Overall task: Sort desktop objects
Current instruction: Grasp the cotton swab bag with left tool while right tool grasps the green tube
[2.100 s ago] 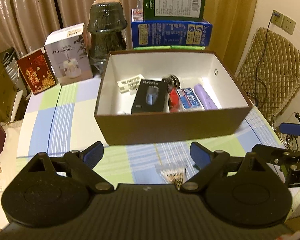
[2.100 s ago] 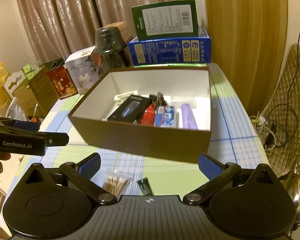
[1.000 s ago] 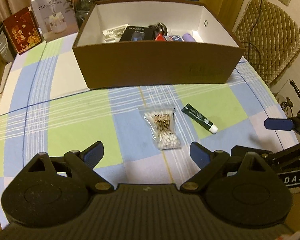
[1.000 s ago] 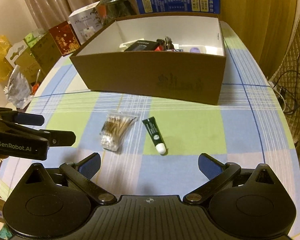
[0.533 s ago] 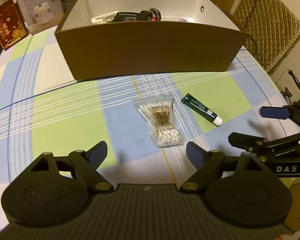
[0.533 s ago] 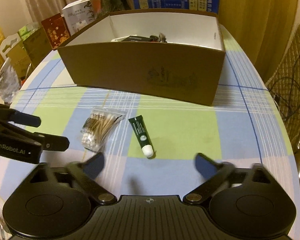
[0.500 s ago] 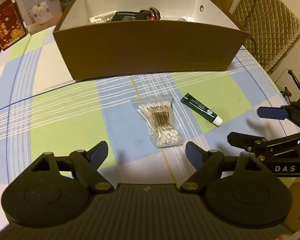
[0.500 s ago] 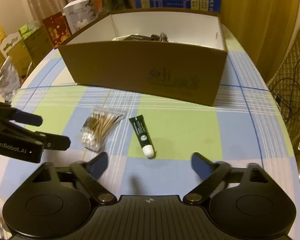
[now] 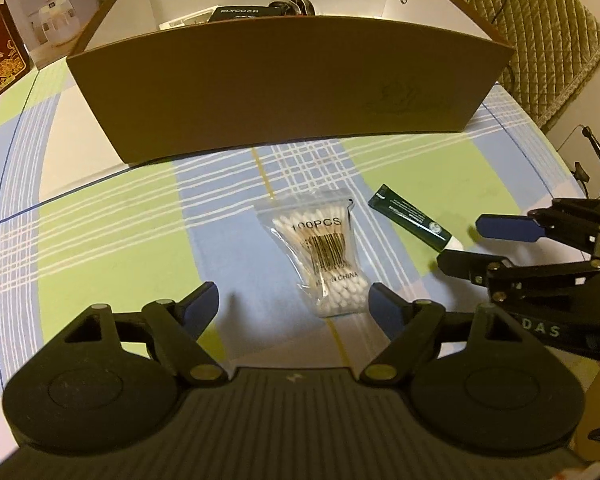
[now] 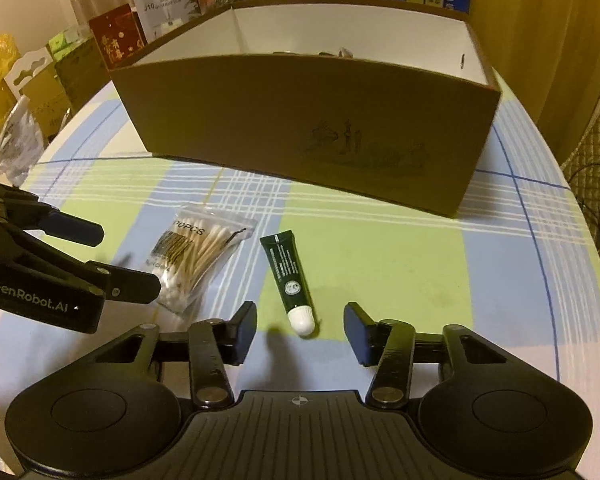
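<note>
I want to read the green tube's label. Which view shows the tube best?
The right wrist view: the green tube lies whole and near, centred ahead of the right gripper. In the left wrist view it is smaller, off to one side.

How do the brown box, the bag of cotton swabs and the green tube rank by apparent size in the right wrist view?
1. brown box, by far the largest.
2. bag of cotton swabs.
3. green tube, the slimmest, though nearly as long as the bag.

right gripper (image 10: pixel 300 326) closing, seemingly untouched green tube (image 10: pixel 288 276) between.
</note>
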The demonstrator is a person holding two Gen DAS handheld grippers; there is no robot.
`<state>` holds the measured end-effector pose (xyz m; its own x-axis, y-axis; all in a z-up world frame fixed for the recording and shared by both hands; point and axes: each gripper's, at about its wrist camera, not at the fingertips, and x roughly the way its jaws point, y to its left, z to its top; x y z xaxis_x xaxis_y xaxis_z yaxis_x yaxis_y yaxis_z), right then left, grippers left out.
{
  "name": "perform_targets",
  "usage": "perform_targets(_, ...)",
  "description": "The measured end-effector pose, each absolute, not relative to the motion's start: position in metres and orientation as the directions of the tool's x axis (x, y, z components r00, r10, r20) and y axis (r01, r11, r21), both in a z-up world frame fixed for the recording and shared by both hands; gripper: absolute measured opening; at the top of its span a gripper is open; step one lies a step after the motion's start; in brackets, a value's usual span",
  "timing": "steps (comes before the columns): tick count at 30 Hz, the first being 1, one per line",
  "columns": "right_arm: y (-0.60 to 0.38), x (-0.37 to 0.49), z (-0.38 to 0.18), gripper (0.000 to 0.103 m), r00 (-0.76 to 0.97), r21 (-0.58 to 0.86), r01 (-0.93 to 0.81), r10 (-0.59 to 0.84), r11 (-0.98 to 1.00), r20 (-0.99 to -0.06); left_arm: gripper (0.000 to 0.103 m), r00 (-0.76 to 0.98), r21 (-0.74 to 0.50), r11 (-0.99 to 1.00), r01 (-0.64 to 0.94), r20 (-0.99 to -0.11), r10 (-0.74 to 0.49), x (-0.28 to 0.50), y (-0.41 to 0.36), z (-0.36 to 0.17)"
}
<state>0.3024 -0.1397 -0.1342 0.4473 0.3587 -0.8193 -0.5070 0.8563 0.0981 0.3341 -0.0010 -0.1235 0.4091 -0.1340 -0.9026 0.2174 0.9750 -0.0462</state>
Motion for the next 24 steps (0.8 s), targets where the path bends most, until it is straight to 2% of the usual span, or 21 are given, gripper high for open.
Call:
perform_targets(12, -0.129, 0.315, -0.150, 0.036, 0.447, 0.063, -0.527, 0.340, 0.847, -0.827, 0.079, 0.394, -0.055, 0.970, 0.238, -0.907, -0.148, 0.347, -0.001, -0.131)
perform_targets(15, -0.130, 0.315, -0.151, 0.023, 0.467, 0.033, -0.534, 0.327, 0.845, -0.822, 0.079, 0.393, -0.057, 0.968, 0.245, -0.907, -0.153, 0.350, -0.003, -0.132)
perform_targets(16, -0.131, 0.315, -0.151, 0.015, 0.475, 0.021, -0.533, 0.320, 0.846, -0.820, 0.079, 0.393, -0.057, 0.967, 0.249, -0.906, -0.155, 0.351, -0.004, -0.132)
perform_targets(17, -0.133, 0.315, -0.151, 0.013, 0.481, 0.011, -0.530, 0.312, 0.848, -0.819, 0.079, 0.394, -0.056, 0.966, 0.254, -0.906, -0.156, 0.352, -0.005, -0.133)
perform_targets(24, -0.160, 0.319, -0.150, 0.012, 0.507, 0.013, -0.435, 0.257, 0.900, -0.823, 0.079, 0.395, -0.037, 0.955, 0.296, -0.905, -0.158, 0.357, -0.015, -0.139)
